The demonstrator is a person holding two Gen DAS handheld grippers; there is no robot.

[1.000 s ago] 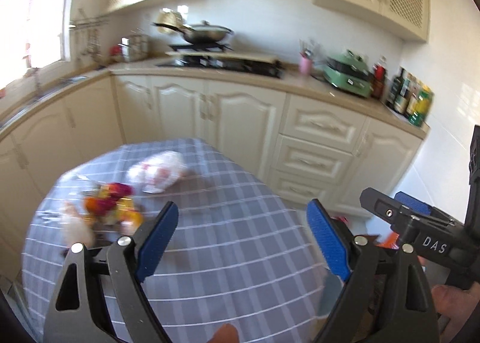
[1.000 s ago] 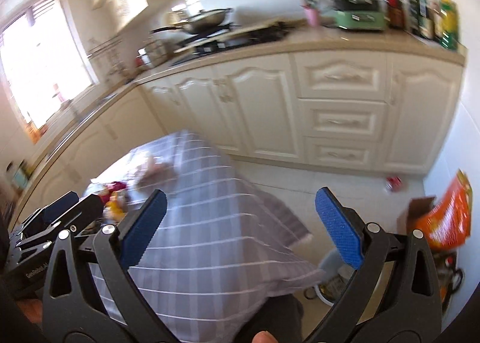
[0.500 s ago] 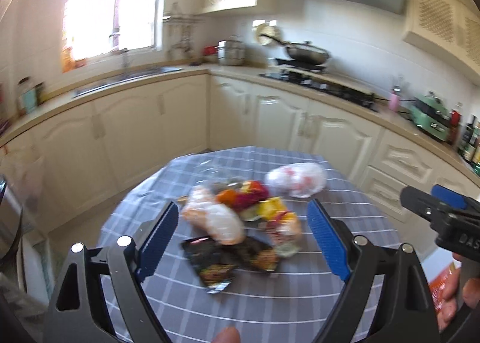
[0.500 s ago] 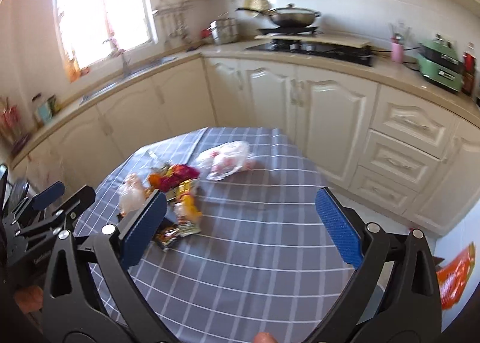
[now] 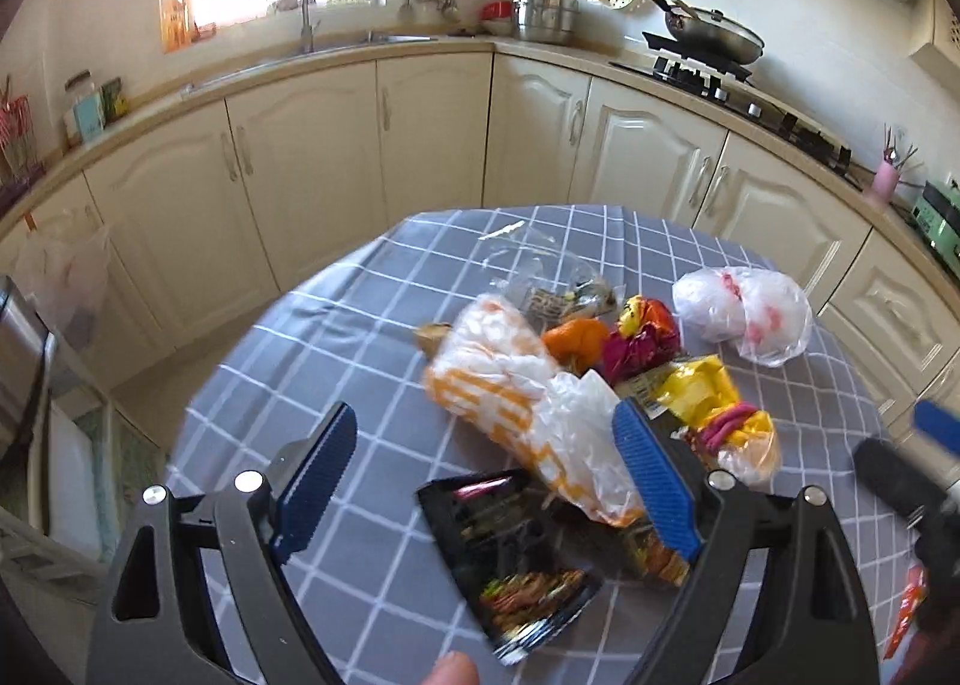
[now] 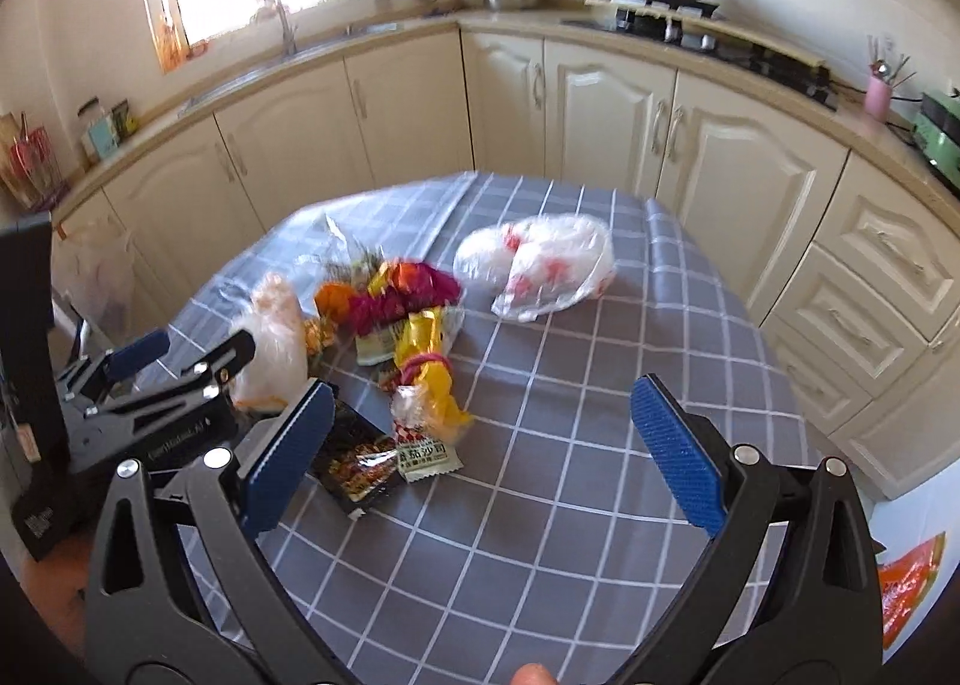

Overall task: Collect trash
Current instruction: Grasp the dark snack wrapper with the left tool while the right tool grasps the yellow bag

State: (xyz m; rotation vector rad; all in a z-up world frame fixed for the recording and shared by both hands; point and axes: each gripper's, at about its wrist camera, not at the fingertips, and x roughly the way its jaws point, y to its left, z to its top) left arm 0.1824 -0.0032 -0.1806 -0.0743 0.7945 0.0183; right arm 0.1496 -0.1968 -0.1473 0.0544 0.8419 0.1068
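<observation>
Glossy crinkled plastic wrappers [image 5: 528, 559] and a thin plastic bag [image 6: 540, 265] lie on matt checked cloth [image 6: 570, 445].

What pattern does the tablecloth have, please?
Grey tablecloth with a white grid, clearest in the right wrist view.

Counting what lies on the checked cloth

One table [image 6: 600, 475], two grippers above it (both gaping): left gripper [image 5: 480, 475], right gripper [image 6: 480, 445]. One white knotted bag [image 6: 540, 265], one orange-printed bag [image 5: 510, 385], one dark wrapper [image 5: 510, 553], one yellow wrapper [image 6: 429, 361].
</observation>
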